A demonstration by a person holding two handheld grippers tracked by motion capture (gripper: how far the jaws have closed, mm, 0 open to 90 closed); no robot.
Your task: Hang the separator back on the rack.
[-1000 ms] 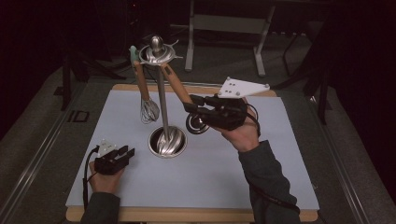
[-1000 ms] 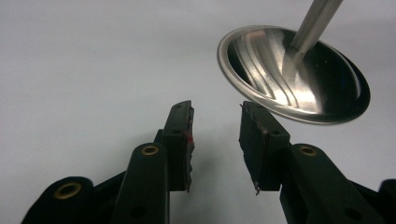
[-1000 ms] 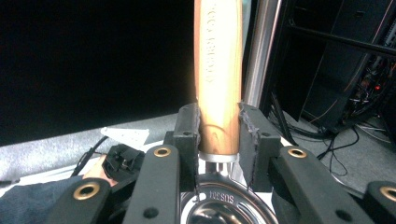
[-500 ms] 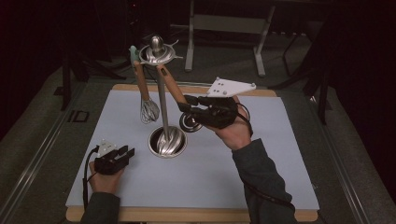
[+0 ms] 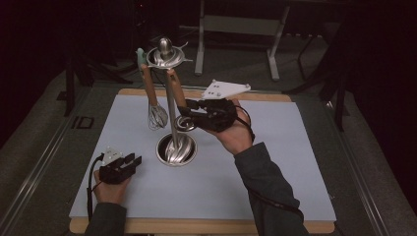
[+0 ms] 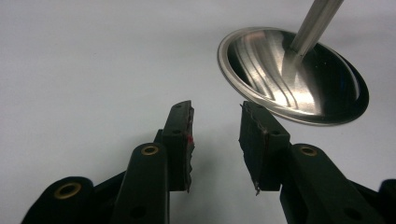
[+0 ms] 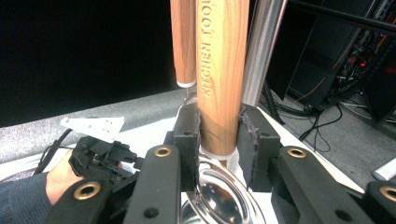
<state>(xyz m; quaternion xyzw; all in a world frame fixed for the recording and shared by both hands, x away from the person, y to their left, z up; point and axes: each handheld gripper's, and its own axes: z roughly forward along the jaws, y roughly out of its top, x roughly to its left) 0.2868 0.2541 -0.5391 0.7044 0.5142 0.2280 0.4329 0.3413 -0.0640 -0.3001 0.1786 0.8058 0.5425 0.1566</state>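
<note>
A steel utensil stand (image 5: 170, 115) rises from a round dished base (image 5: 176, 150) (image 6: 294, 77) on the mat. A whisk (image 5: 157, 117) with a wooden handle (image 7: 183, 42) hangs from its top ring. Beside it hangs a second wooden-handled utensil (image 5: 176, 91) (image 7: 222, 70) with a shiny metal head (image 7: 219, 200). My right gripper (image 5: 189, 110) (image 7: 219, 135) is shut on the low end of that handle, right beside the pole (image 7: 261, 46). At the mat's front left my left gripper (image 5: 130, 162) (image 6: 215, 140) rests open with nothing between its jaws, pointing at the base.
A pale blue mat (image 5: 275, 162) covers a wooden table. A teal-tipped utensil (image 5: 140, 53) sticks up at the stand's top ring. Metal frame legs (image 5: 236, 24) stand on the dark floor behind the table. The other hand and its gripper (image 7: 102, 154) lie beyond the stand.
My right gripper has moved left and slightly down toward the stand's pole, swinging the held utensil's lower end along with it. The left gripper has stayed put.
</note>
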